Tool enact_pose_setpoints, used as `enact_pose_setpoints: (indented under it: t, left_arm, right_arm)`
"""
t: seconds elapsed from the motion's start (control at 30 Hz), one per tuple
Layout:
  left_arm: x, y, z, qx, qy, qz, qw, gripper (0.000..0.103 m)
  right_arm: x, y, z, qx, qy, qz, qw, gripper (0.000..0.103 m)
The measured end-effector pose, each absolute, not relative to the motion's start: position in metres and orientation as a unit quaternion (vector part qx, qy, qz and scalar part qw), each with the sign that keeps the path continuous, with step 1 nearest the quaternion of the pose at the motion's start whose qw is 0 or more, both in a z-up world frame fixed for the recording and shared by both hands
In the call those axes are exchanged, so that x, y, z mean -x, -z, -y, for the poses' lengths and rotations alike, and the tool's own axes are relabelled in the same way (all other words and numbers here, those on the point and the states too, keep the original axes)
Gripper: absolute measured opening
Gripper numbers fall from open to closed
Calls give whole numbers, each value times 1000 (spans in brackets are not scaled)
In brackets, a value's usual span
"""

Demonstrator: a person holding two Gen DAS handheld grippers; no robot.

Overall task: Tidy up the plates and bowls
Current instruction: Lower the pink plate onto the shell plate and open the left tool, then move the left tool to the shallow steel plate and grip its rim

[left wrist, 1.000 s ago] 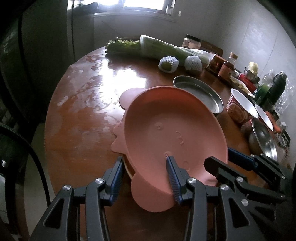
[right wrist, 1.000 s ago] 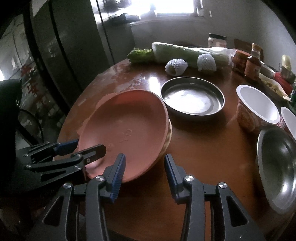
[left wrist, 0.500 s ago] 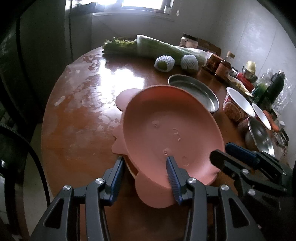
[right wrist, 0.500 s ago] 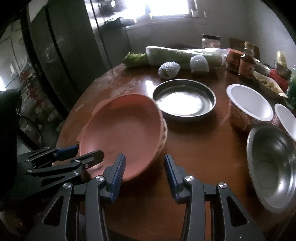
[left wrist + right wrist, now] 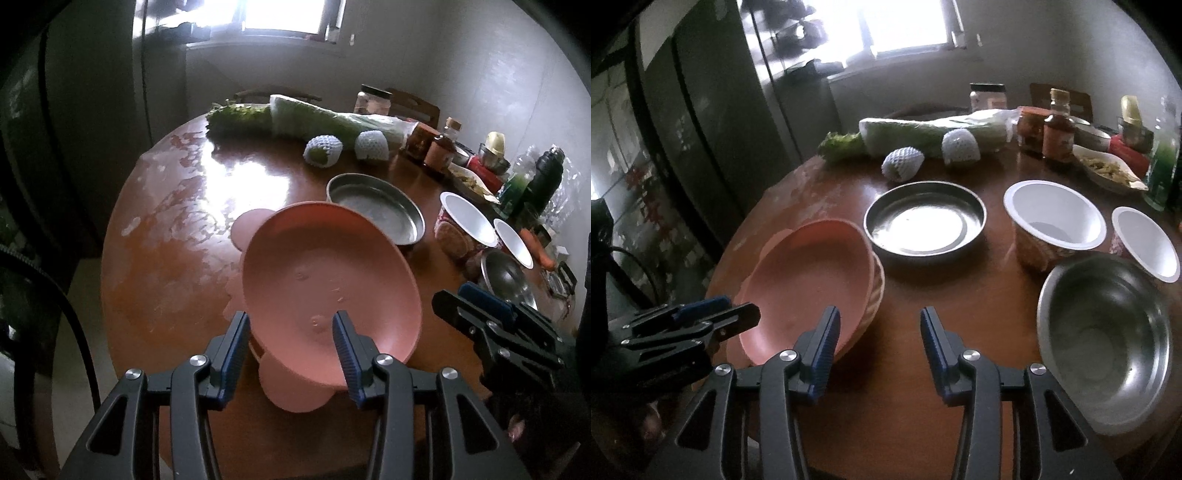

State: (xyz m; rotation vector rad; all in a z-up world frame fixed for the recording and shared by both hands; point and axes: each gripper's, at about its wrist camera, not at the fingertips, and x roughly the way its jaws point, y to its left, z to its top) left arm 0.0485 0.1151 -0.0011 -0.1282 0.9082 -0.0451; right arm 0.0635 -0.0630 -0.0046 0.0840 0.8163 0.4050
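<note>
Pink plate [image 5: 325,280] tilted btwn spread left hand-held gripper [image 5: 291,350] fingers; right hand-held gripper [image 5: 875,350] spread, empty; 2 steel, 2 white bowls.

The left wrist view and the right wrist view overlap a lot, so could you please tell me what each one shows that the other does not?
Only the left wrist view shows the black flask and carrot.
Only the right wrist view shows the ribbed bowl nested under the pink plate.
Both show that plate, the steel pan, steel bowl and both open tools: left tool, right tool.
</note>
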Motion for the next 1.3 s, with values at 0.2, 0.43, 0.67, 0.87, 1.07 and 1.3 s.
enact_pose_setpoints:
  t: [0.2,0.43,0.67,0.87,1.07,1.3]
  left_arm:
    - [-54,-4,-104,45,25,-437,898,53]
    - [-71,-13,-96,26,34,-435,900,55]
    - [-99,-23,-95,13,38,-439,898,56]
    - [-128,-32,-99,6,38,-444,895,56]
    - [-160,-35,-98,-10,53,-461,886,56]
    - [-195,-25,-90,-12,85,-492,867,56]
  right_arm:
    - [-64,-1,76,-58,-182,-384,904,55]
    - [-78,-5,86,-96,-170,-387,901,59]
    - [-103,-3,86,-117,-153,-402,895,60]
    - [-128,2,85,-134,-129,-426,885,62]
    - [-152,10,83,-145,-105,-459,870,62]
    - [-166,14,80,-156,-94,-474,861,62]
